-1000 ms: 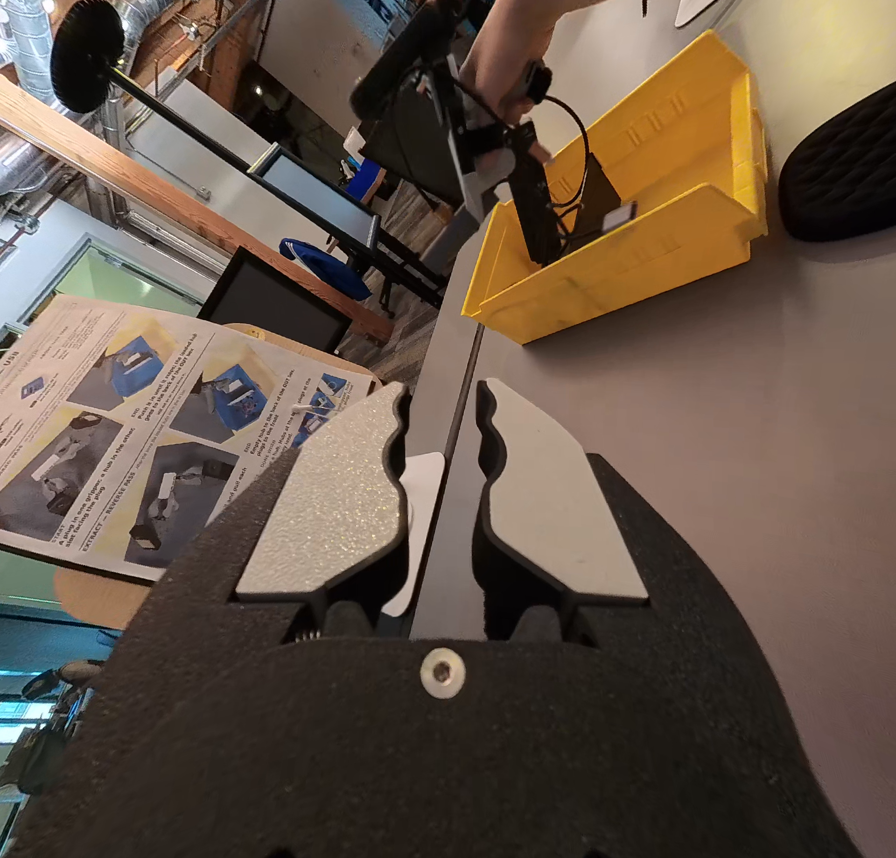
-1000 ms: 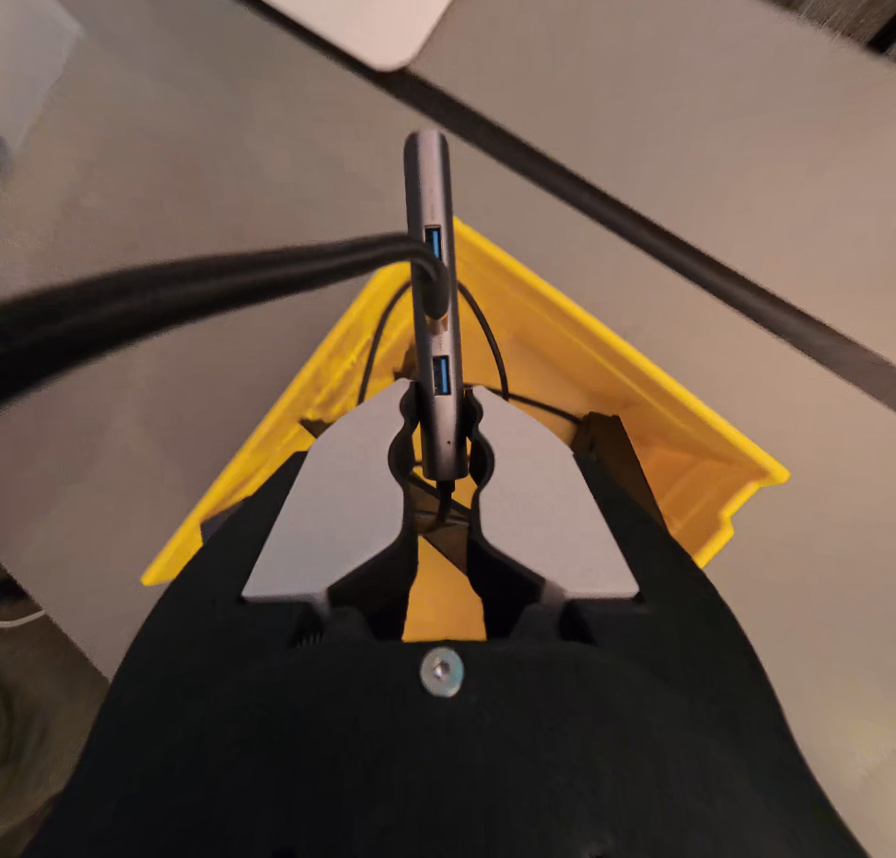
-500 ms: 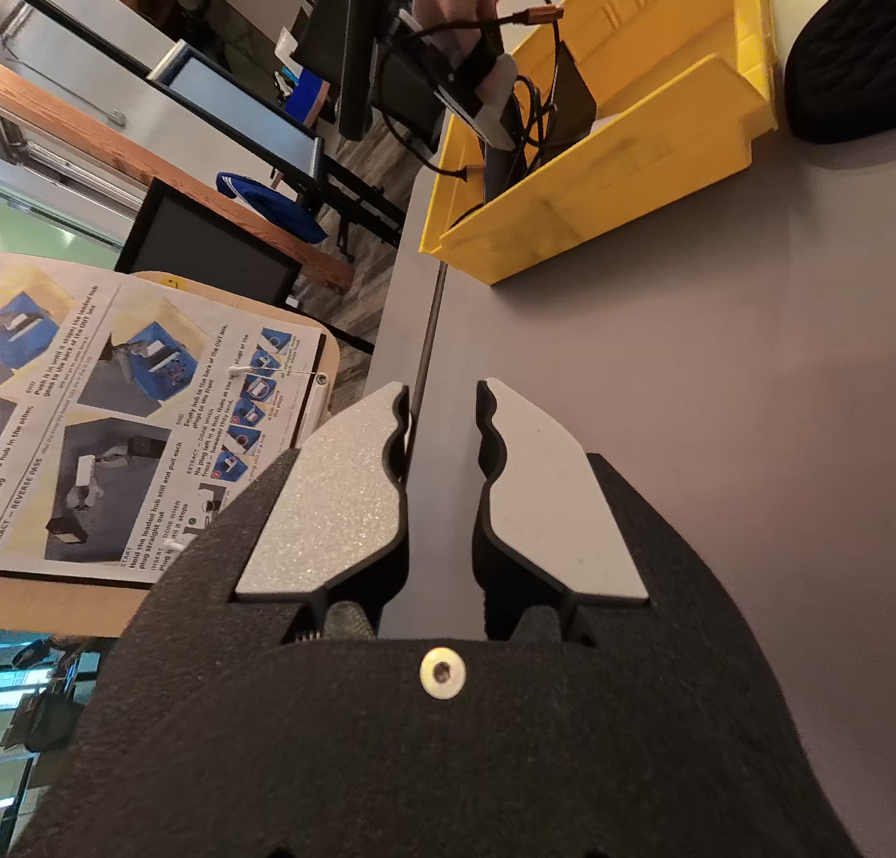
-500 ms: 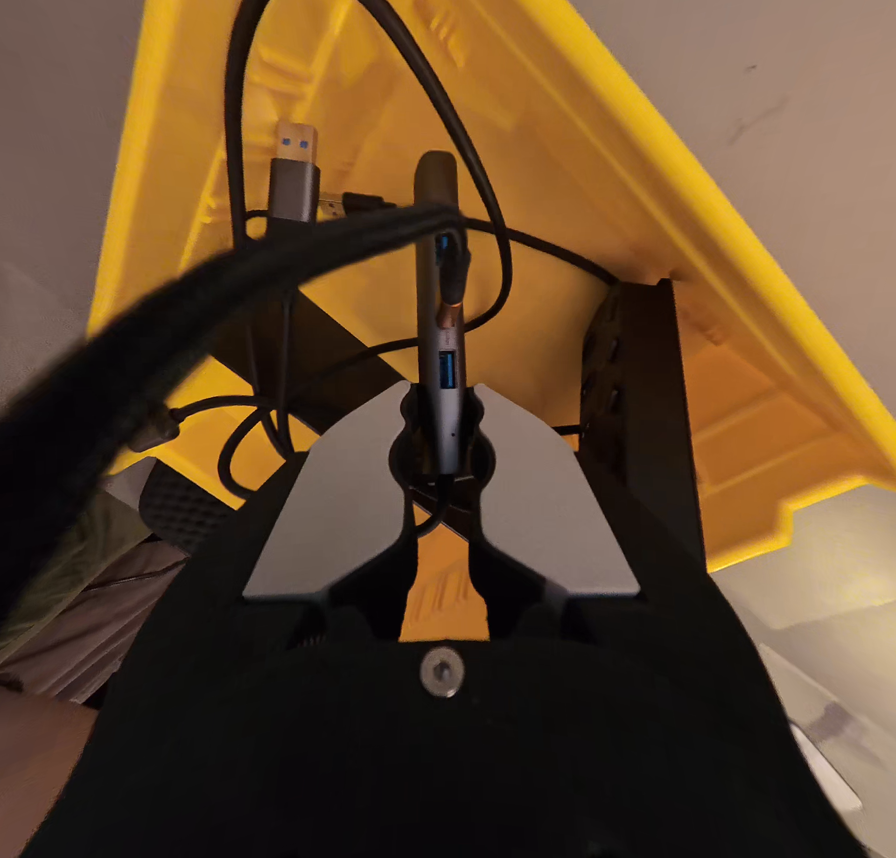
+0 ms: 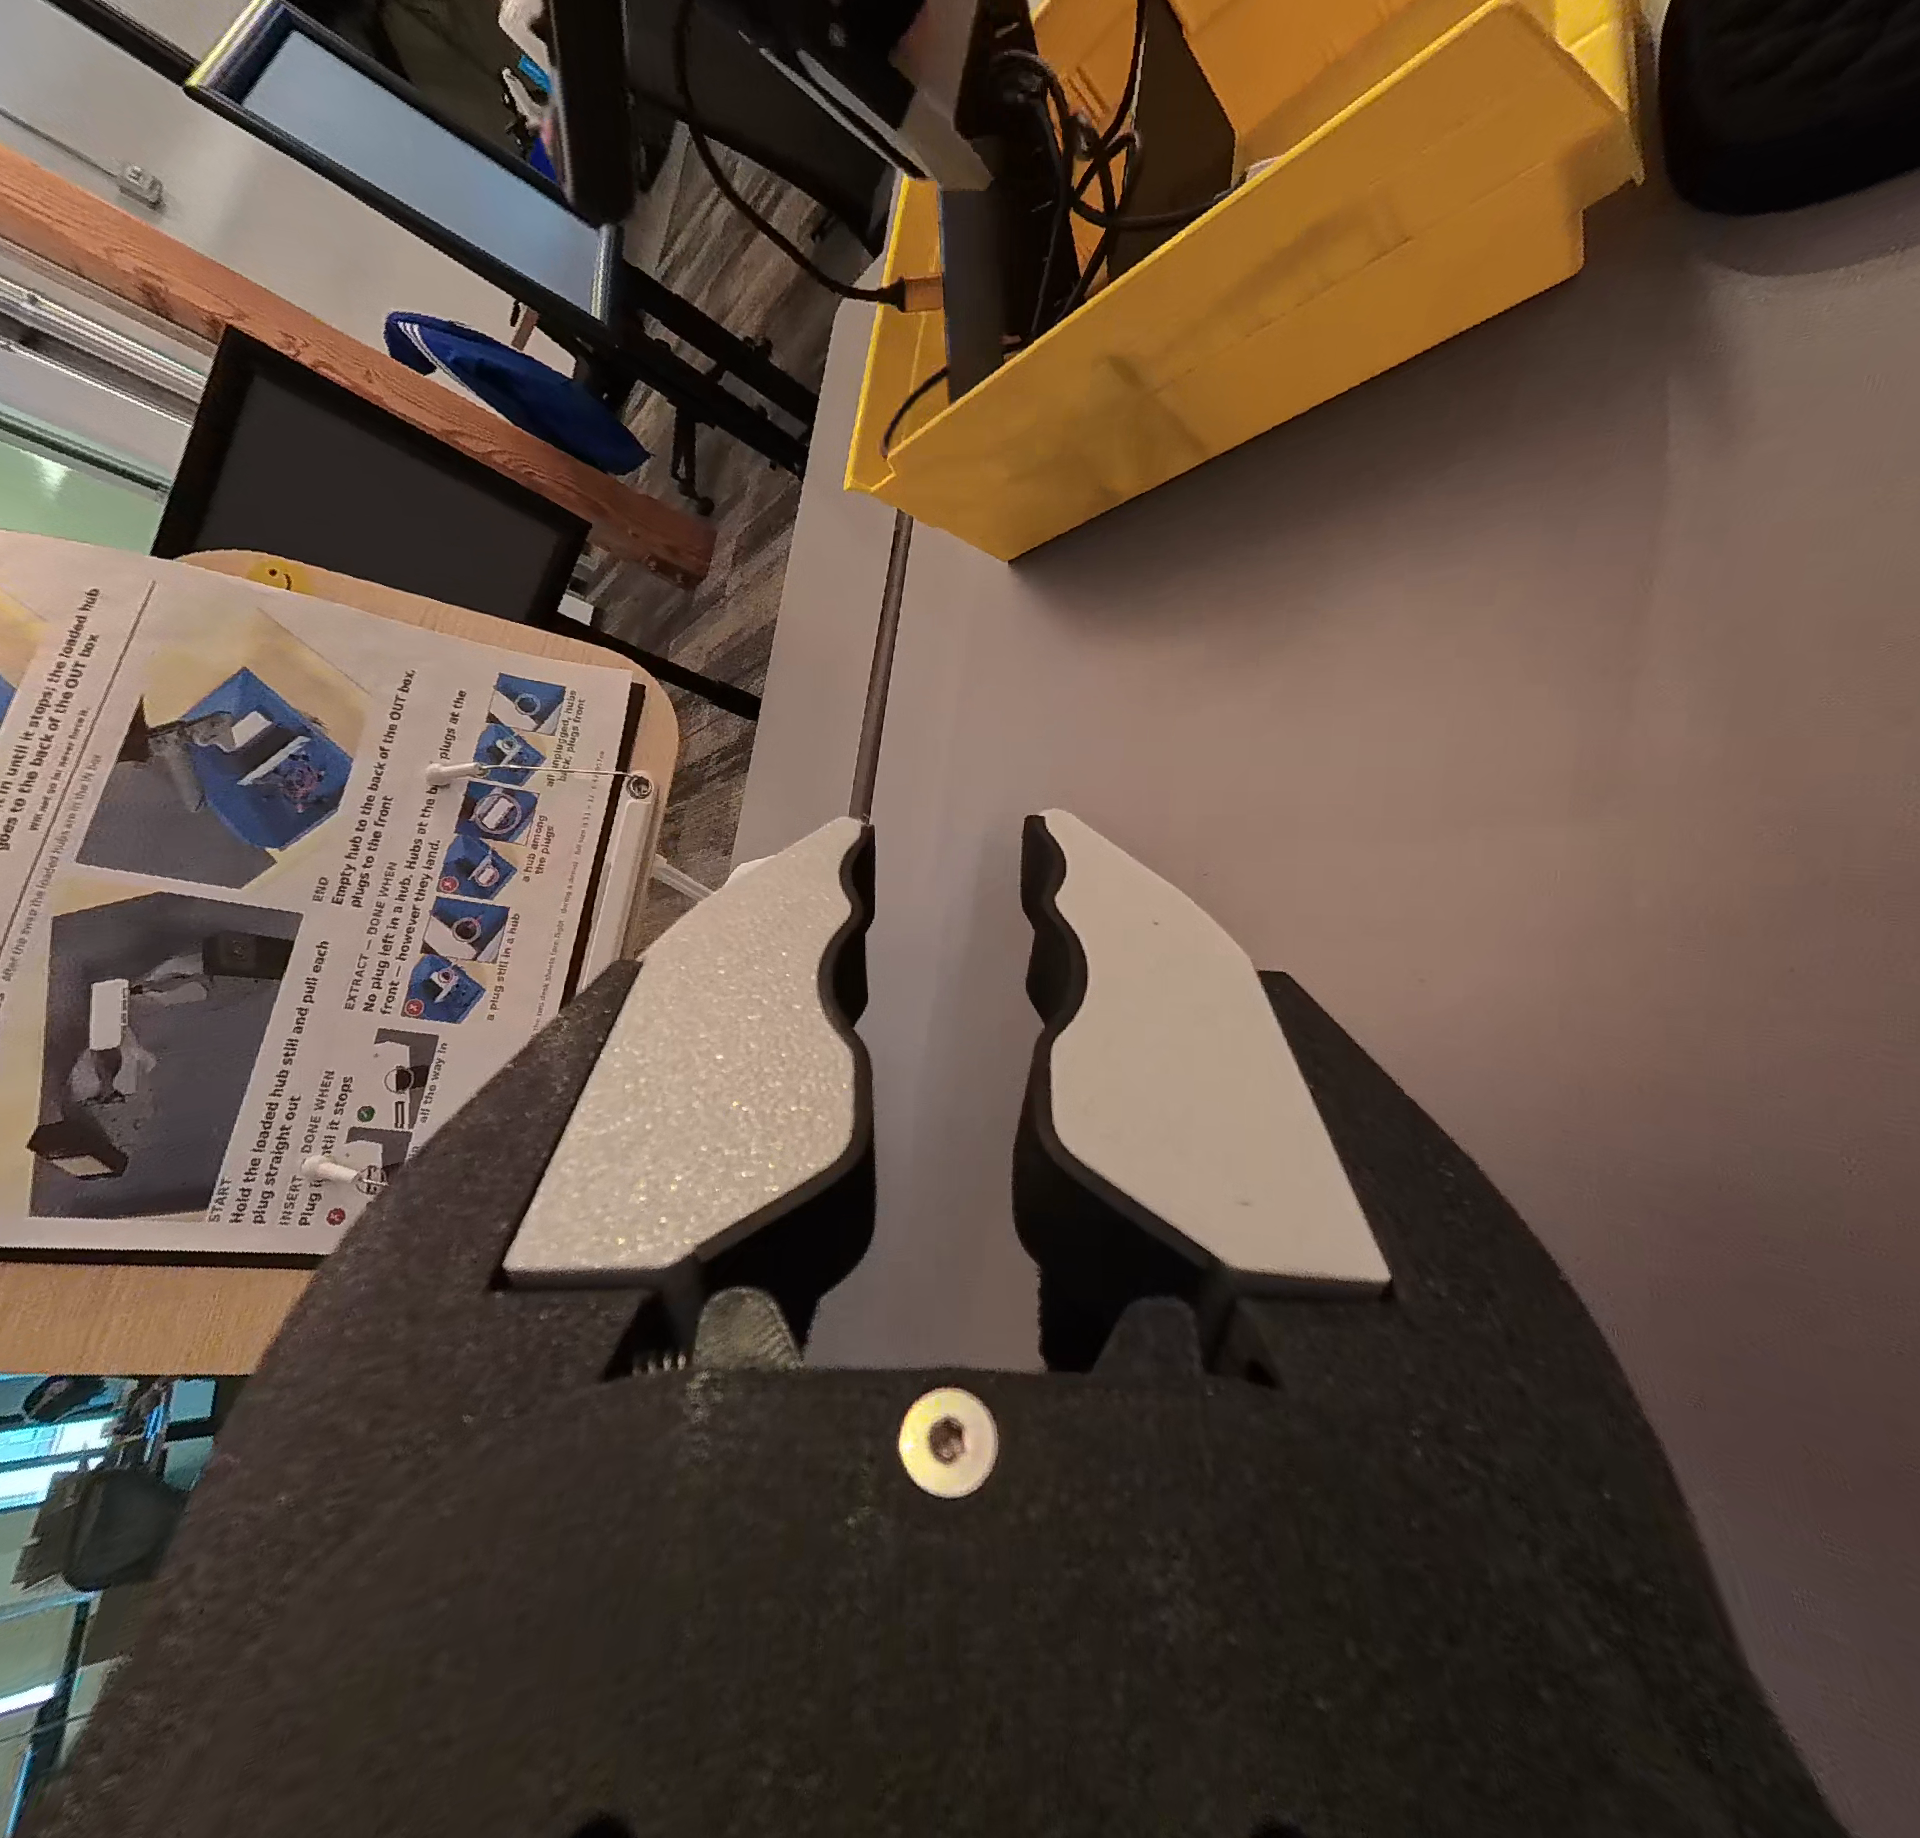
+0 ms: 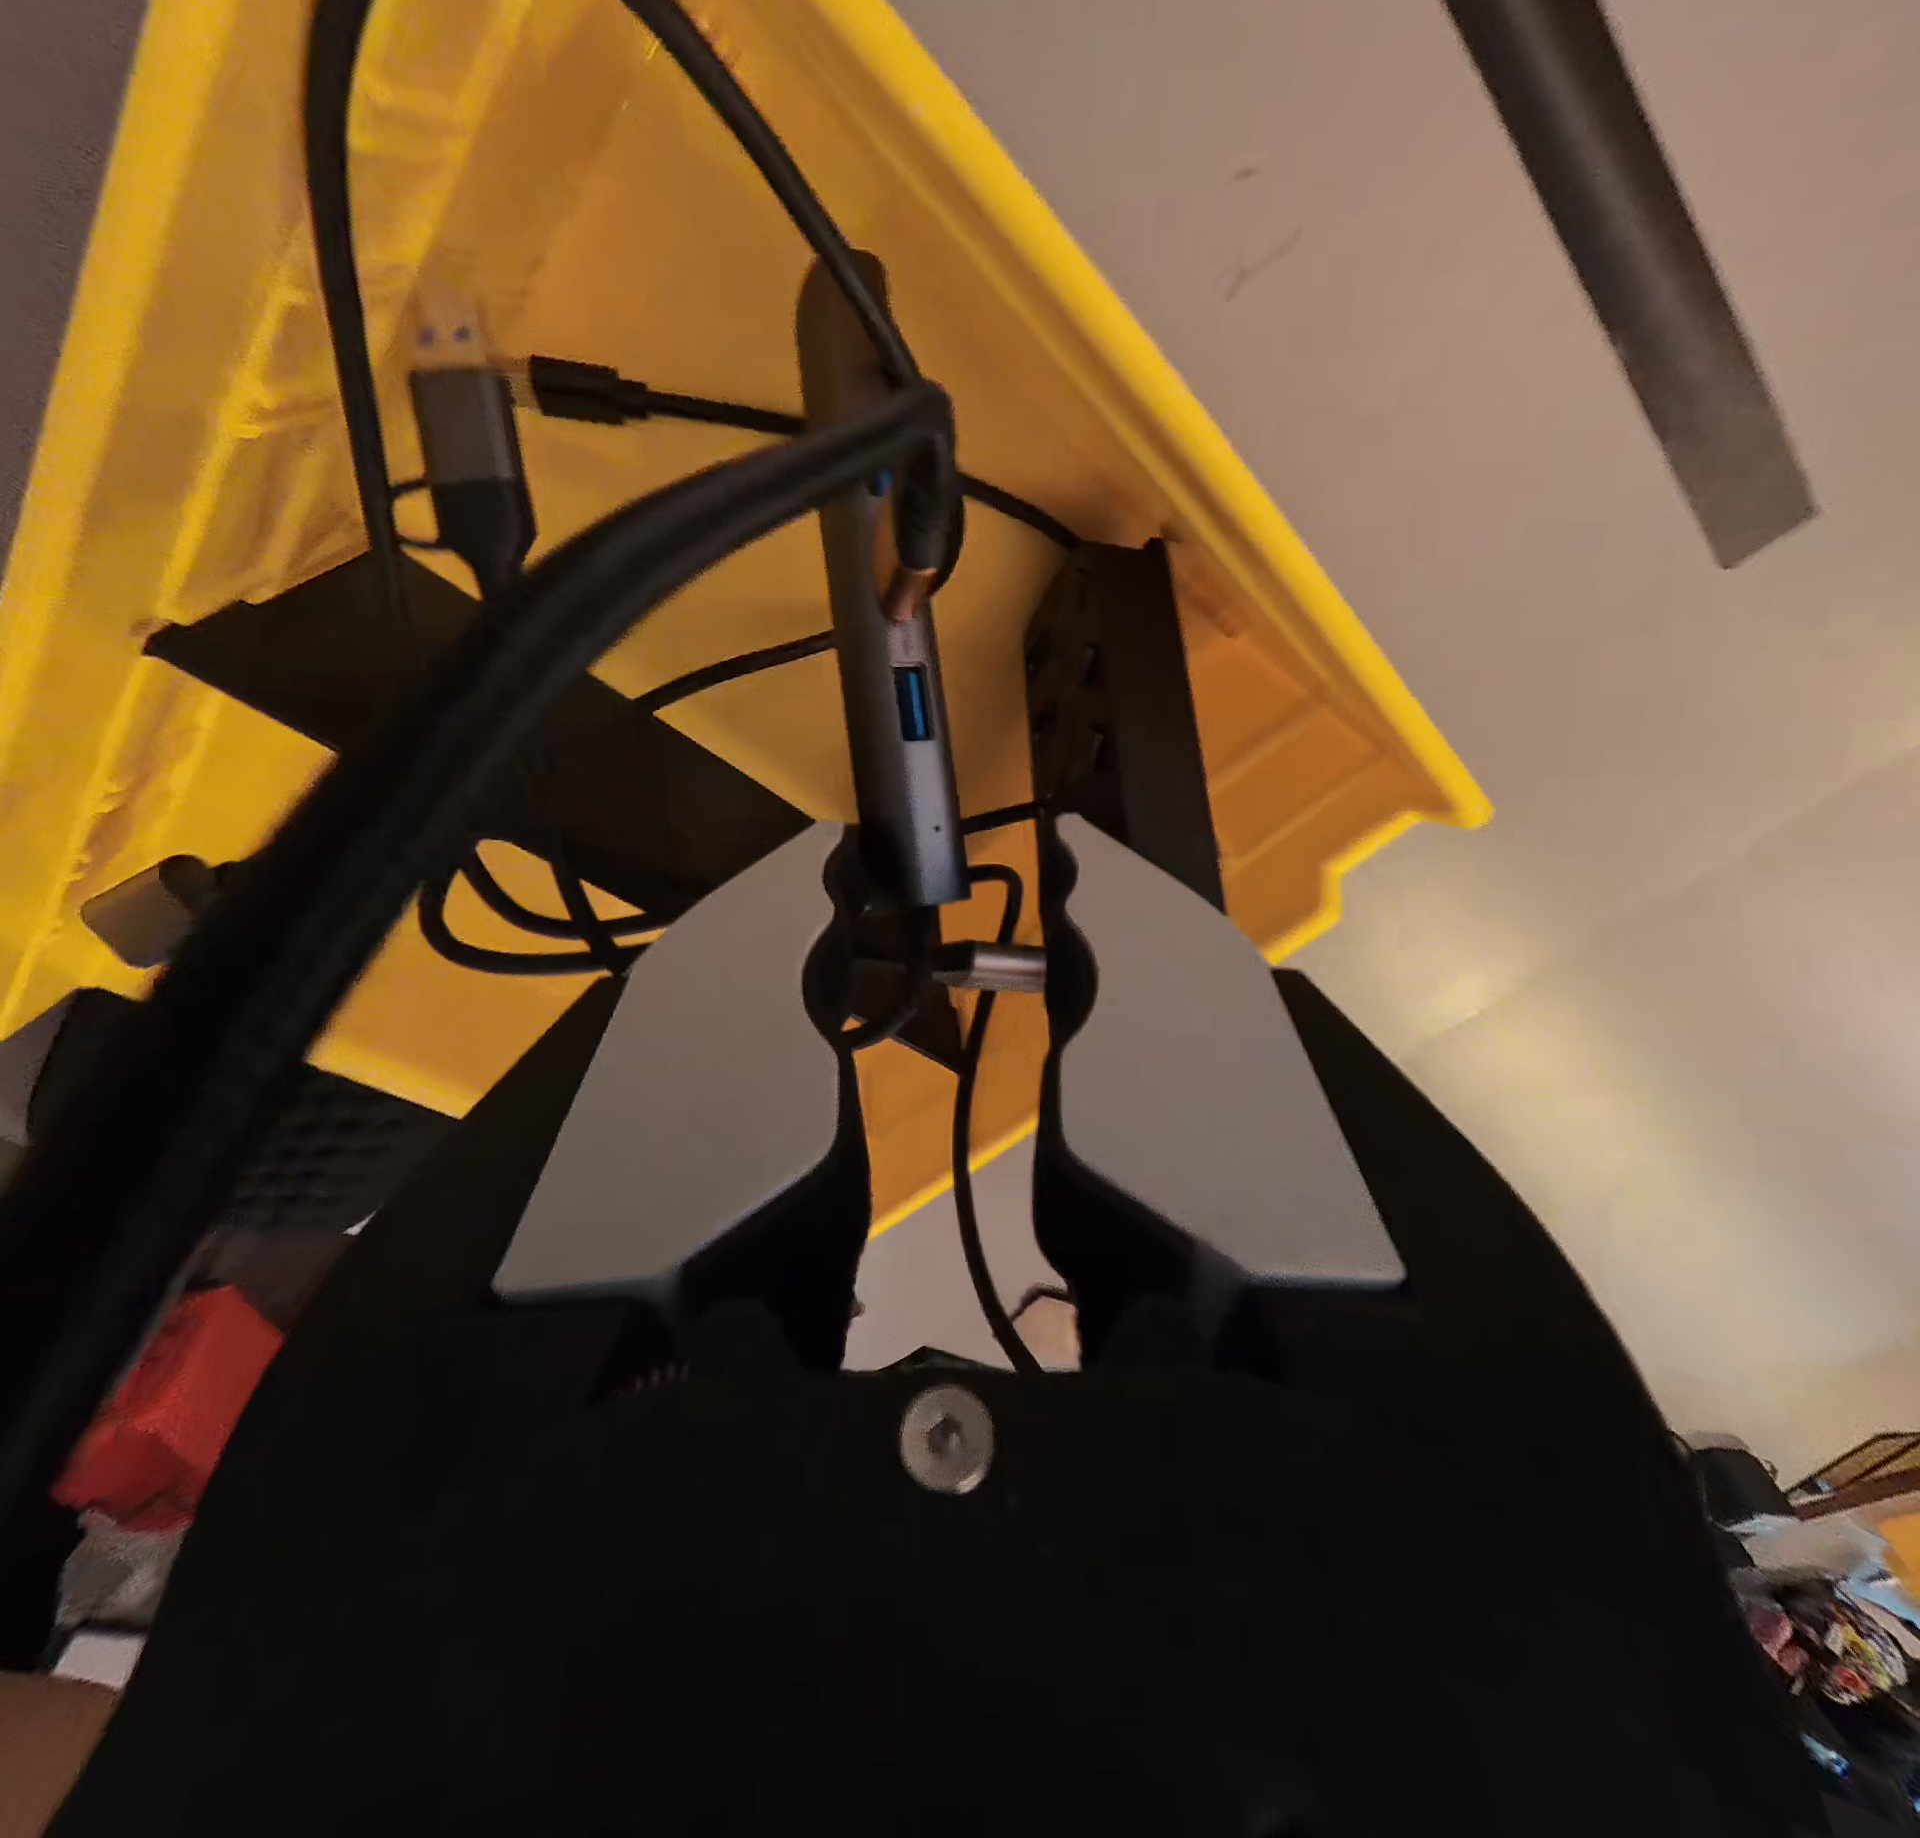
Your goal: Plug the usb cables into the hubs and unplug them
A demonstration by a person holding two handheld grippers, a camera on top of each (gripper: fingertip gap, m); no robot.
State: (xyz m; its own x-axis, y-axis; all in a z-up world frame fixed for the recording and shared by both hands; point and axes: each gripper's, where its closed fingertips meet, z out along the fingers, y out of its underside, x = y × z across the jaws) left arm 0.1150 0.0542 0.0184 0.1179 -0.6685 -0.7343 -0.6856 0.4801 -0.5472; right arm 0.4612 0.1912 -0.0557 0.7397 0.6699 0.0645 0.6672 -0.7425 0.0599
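Note:
My right gripper (image 6: 948, 853) hangs over the yellow bin (image 6: 1143, 417) with its jaws apart. A slim grey USB hub (image 6: 902, 739) stands between the fingertips, tilted. It leans by the left finger, and a clear gap separates it from the right finger (image 6: 1143, 1040), so it is not gripped. A black cable with a copper collar (image 6: 914, 583) is plugged into the hub. A loose grey USB plug (image 6: 462, 417) and black hubs (image 6: 1122, 687) lie in the bin. My left gripper (image 5: 948, 832) is open and empty above the grey table (image 5: 1403, 853). The left wrist view shows the bin (image 5: 1299, 334).
A printed instruction sheet (image 5: 260, 905) lies on a wooden board at the left. A black cushion (image 5: 1797, 74) sits right of the bin. Dark monitors (image 5: 364, 500) stand beyond the table edge. A seam (image 5: 883, 666) runs along the table. Left tips to right tips: about 40 centimeters.
The right jaws have opened and let go of the grey hub, which has tilted and slipped forward between the fingers. The left gripper has stayed open and empty and drifted a little.

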